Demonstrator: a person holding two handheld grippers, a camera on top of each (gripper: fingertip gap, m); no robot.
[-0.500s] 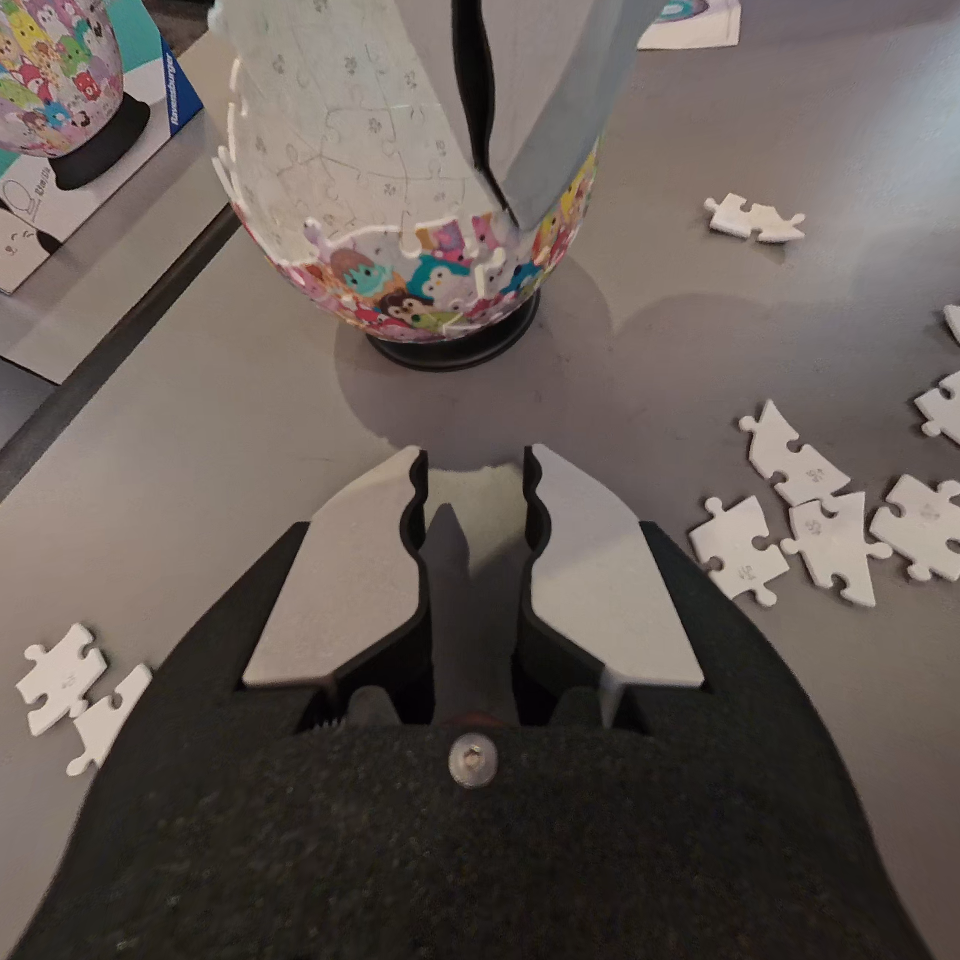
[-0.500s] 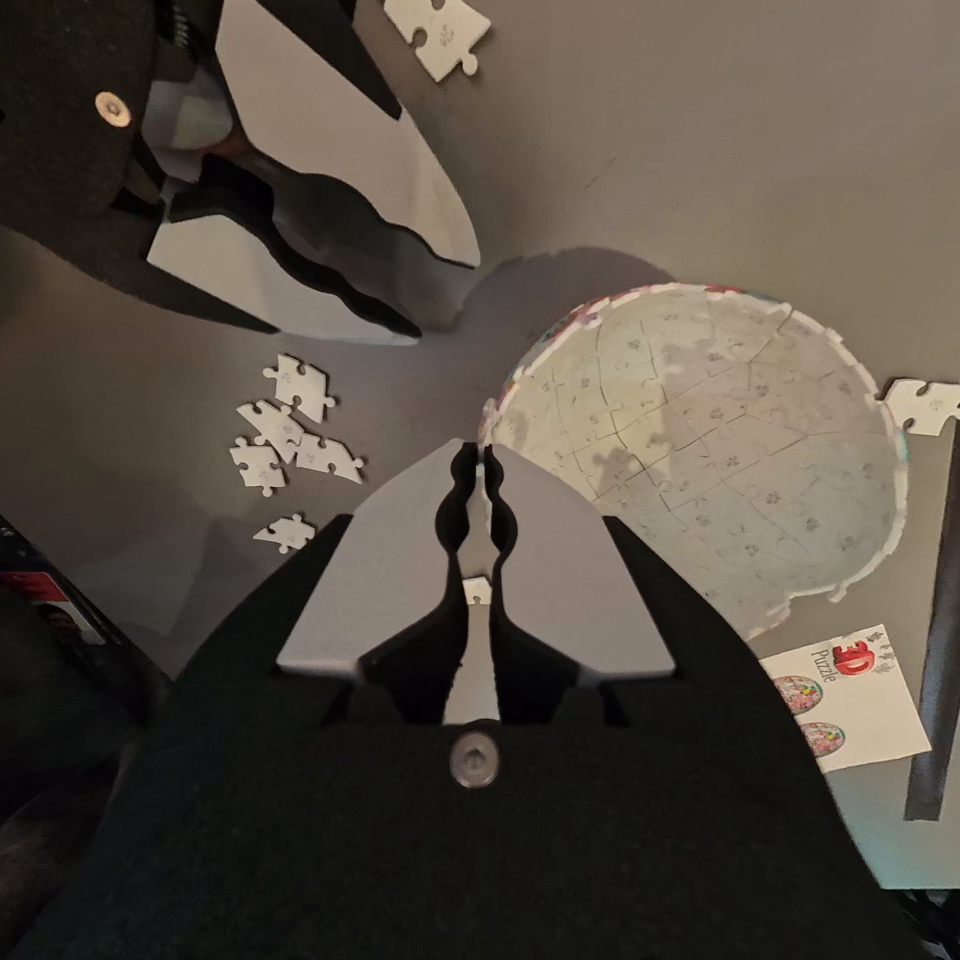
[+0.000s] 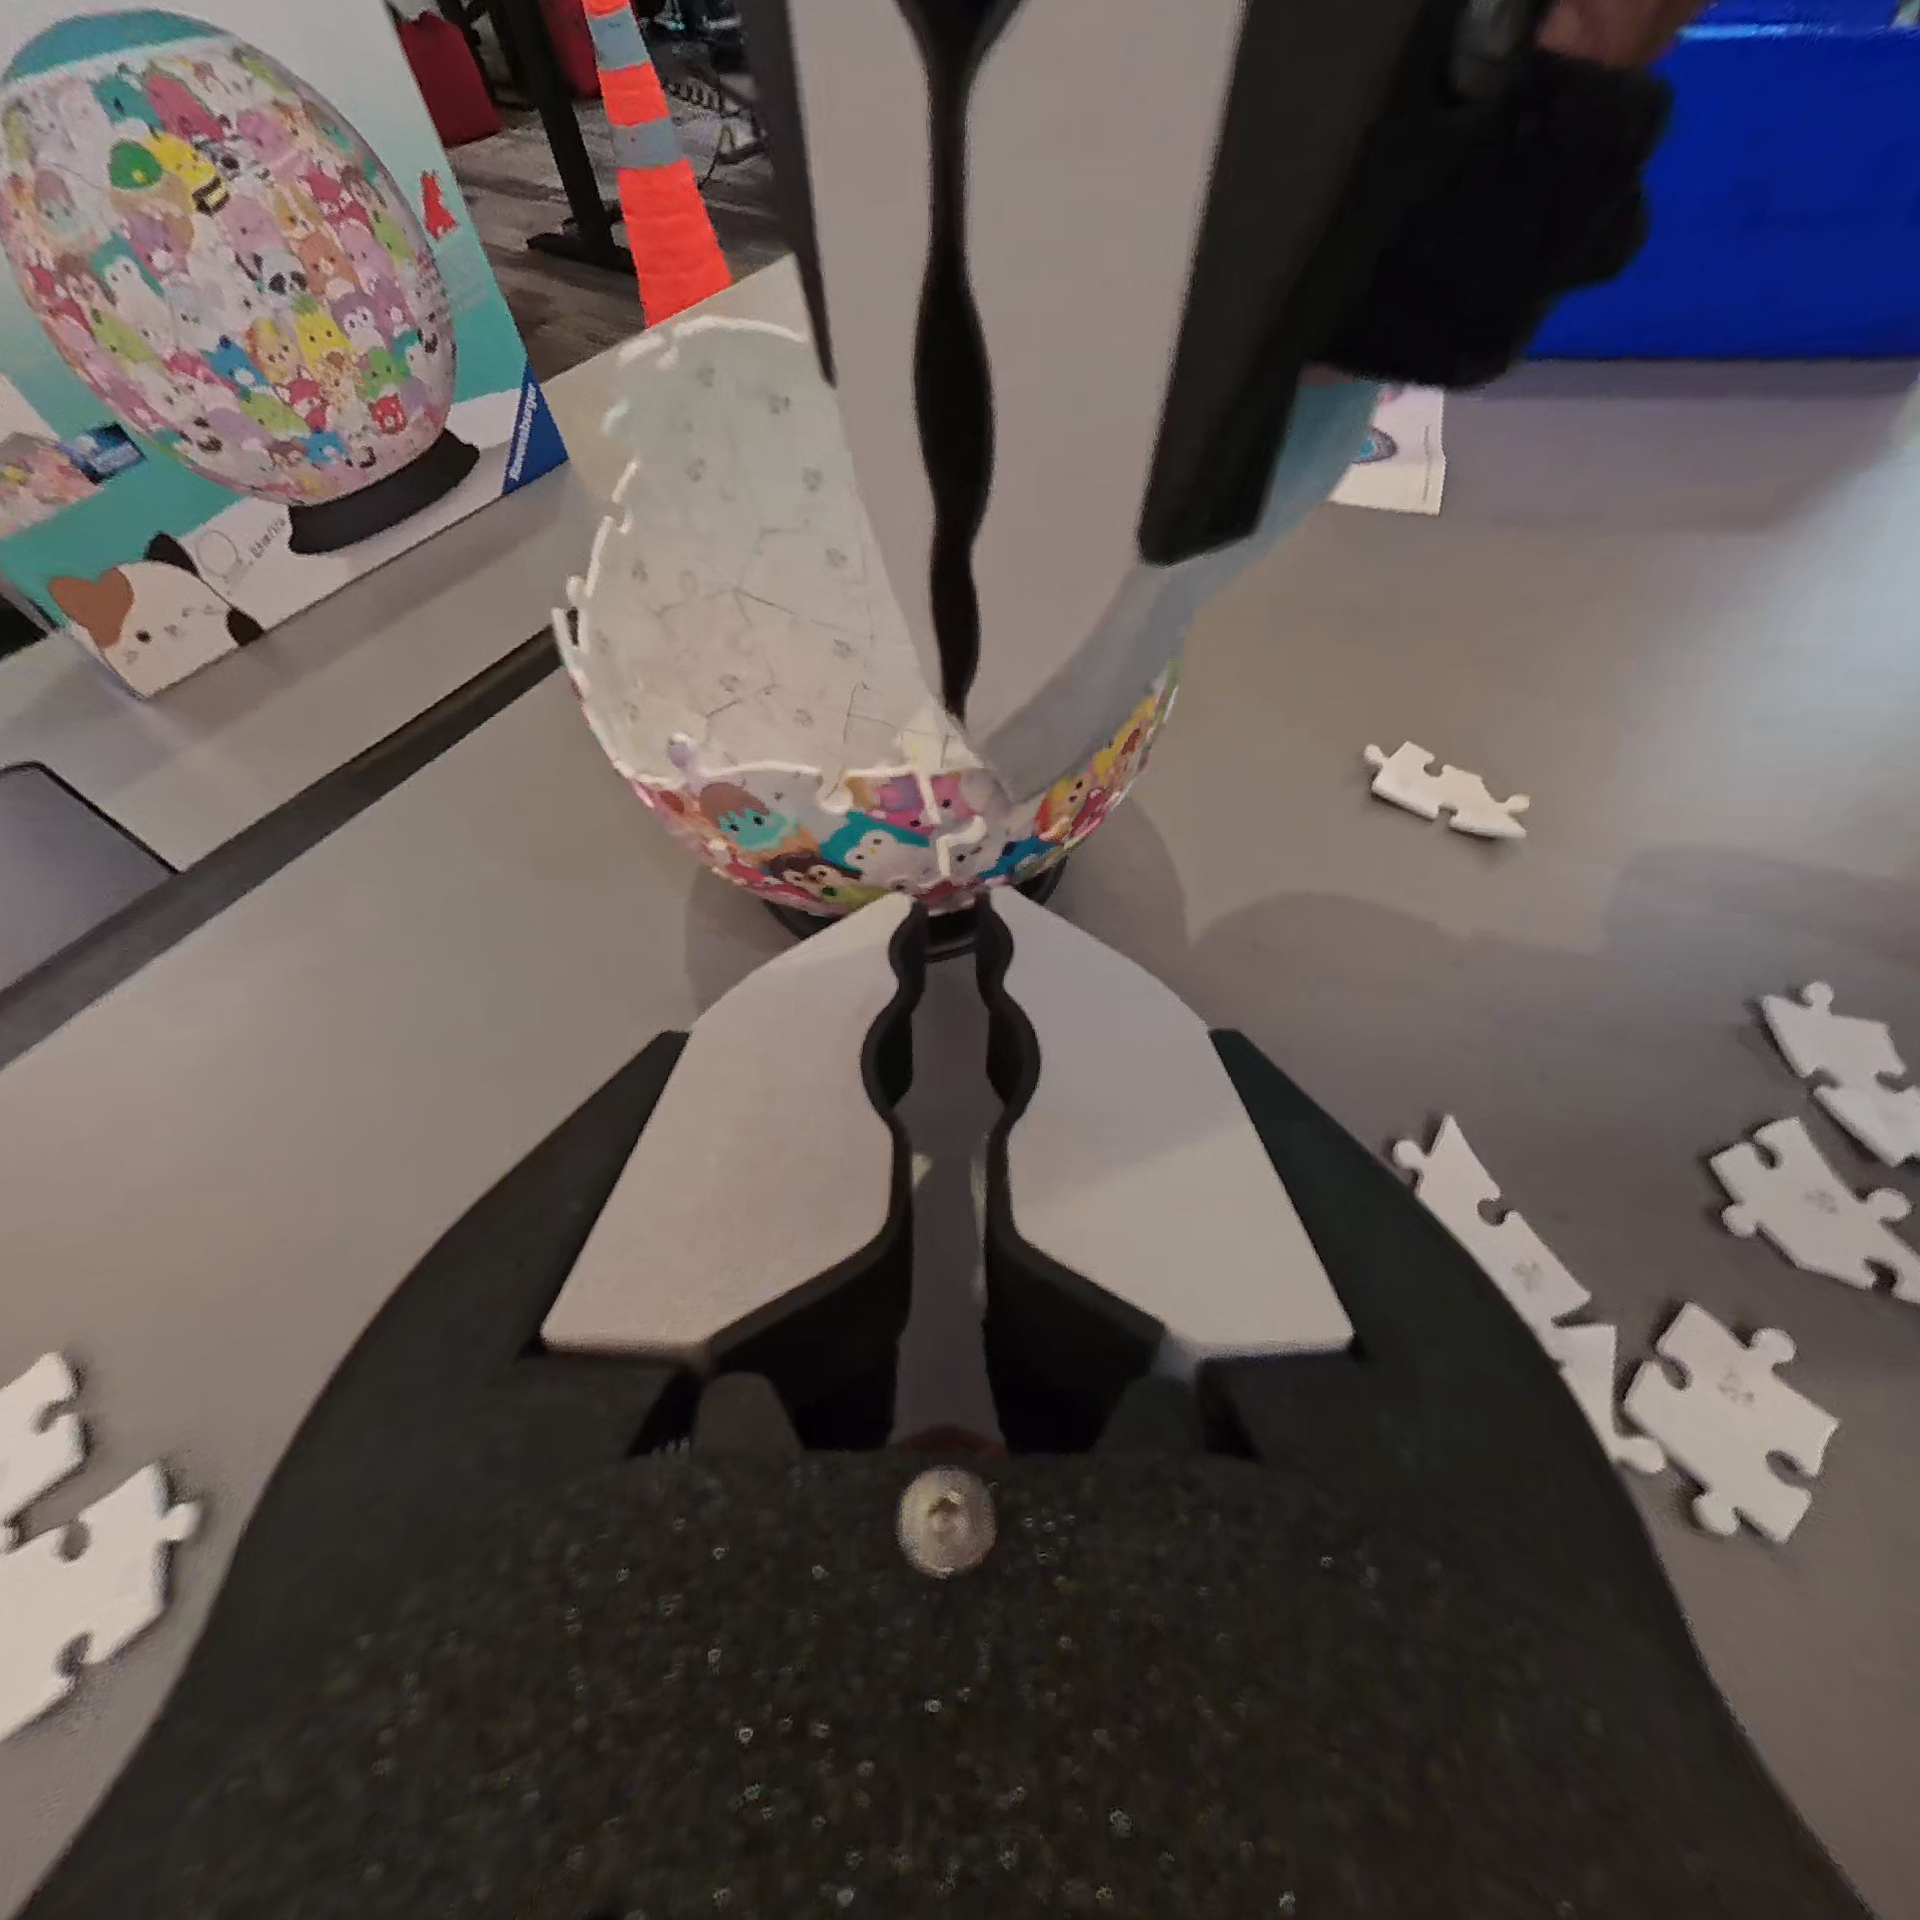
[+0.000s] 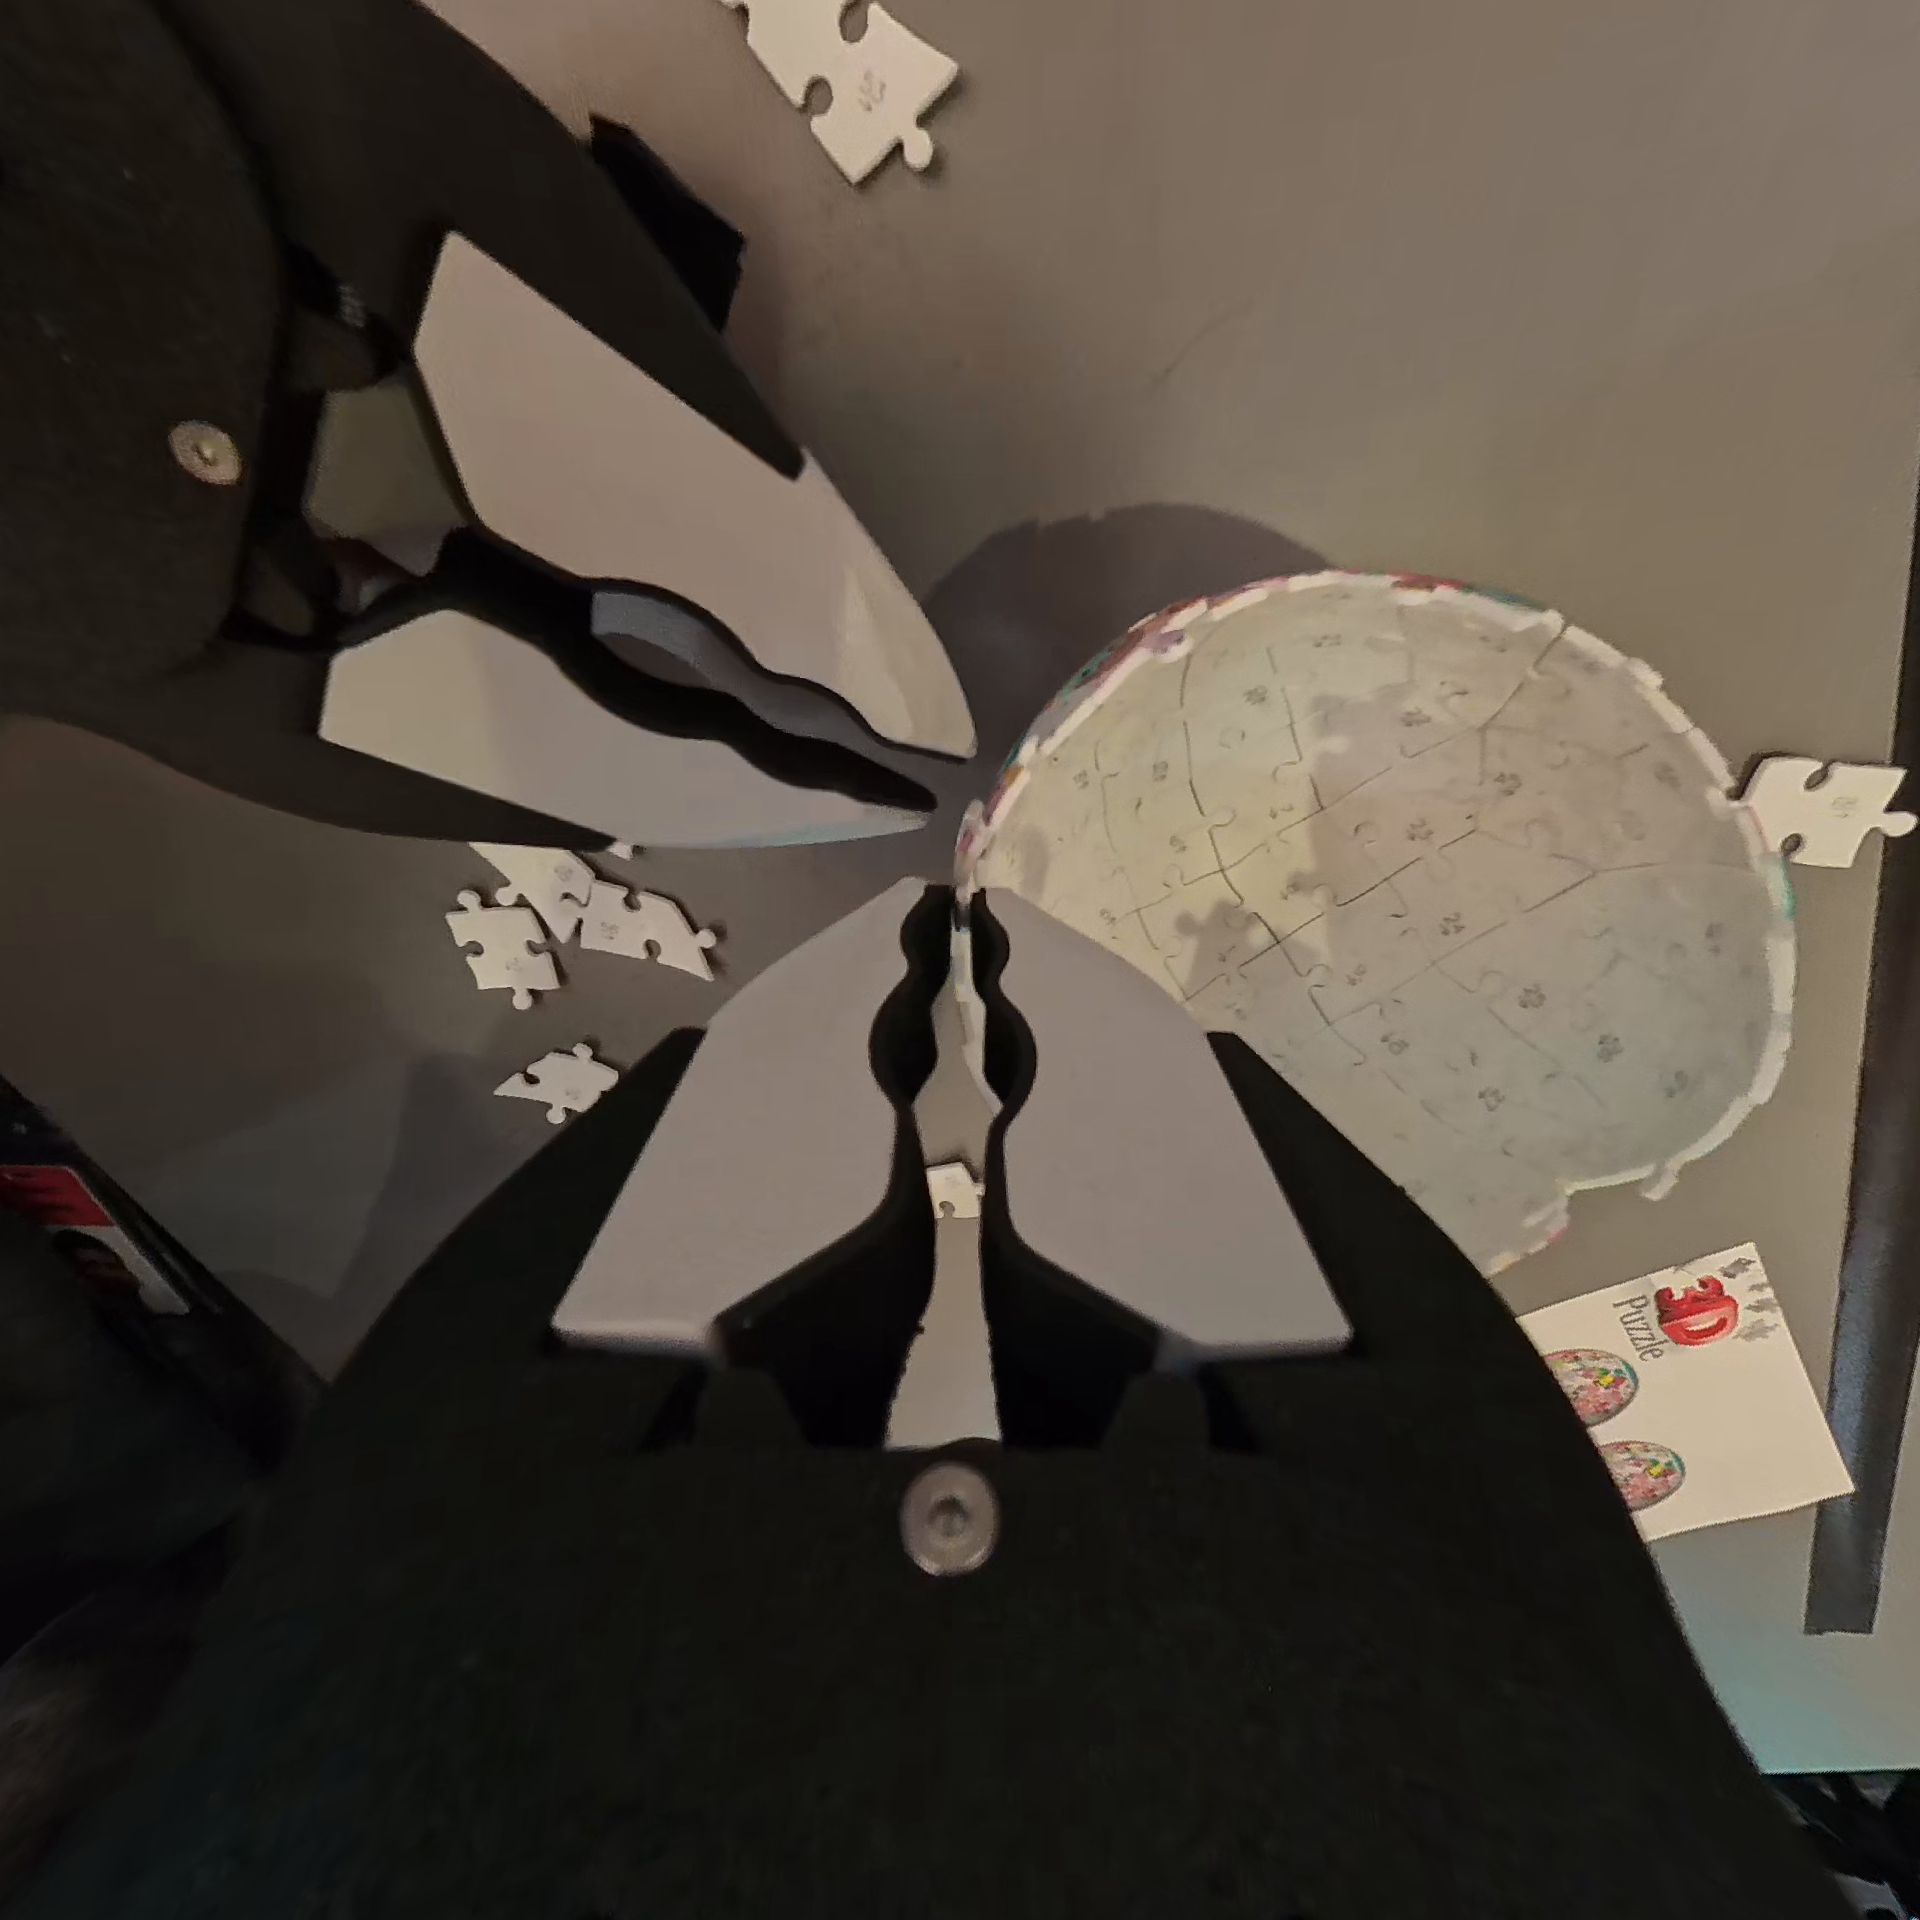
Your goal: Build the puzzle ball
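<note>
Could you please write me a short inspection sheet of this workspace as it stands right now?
Surface: grey table, matte.
Job's things: half-built puzzle ball, open shell on a black stand; loose white pieces face down around it.
Clutter: puzzle box, leaflet.
Grippers: left gripper slightly open, empty, beside the ball; right gripper shut on a piece at the ball's rim.
Cables: nothing seen.
Surroundings: orange cone, blue bin.

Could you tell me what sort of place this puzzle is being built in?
Probably a lab or workshop rather than a home: a plain grey table stands on a hard floor, with an orange traffic cone and black metal furniture legs behind the puzzle box.
</note>
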